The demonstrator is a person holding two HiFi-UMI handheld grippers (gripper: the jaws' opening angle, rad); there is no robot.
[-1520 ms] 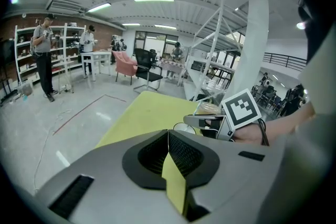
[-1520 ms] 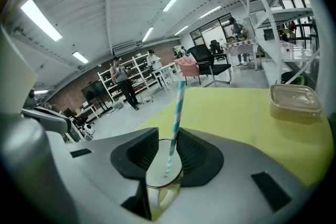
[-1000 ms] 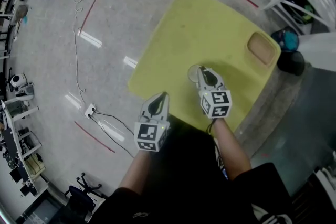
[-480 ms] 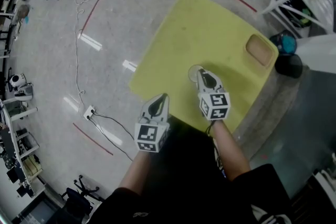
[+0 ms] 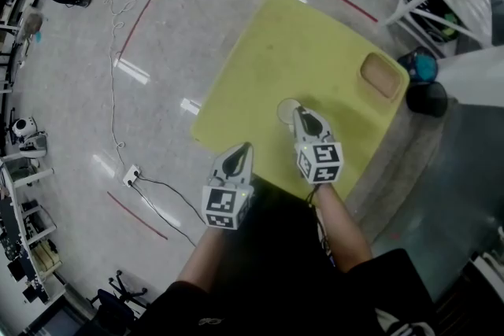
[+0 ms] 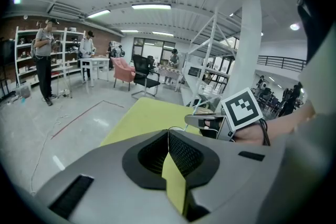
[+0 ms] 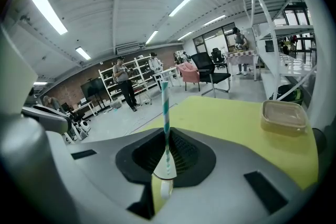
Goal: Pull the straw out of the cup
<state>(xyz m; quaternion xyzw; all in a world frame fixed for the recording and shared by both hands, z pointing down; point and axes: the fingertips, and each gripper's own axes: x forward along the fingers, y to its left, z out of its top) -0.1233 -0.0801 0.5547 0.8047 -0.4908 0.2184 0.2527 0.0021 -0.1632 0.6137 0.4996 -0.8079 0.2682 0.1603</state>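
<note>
The pull itself is in hand. The right gripper (image 7: 167, 150) has its 2 jaws nearly shut on the striped straw (image 7: 165, 105), which stands upright between them. The cup (image 5: 283, 111) sits just below its tips (the straw's foot probably hasn't cleared it). Next comes a straight upward lift. The left gripper (image 6: 168, 136), closed and empty, hangs alongside.

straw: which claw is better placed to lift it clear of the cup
Right. The right claw is shut on the straw over the cup; the left claw is shut, empty, and off to the side.
</note>
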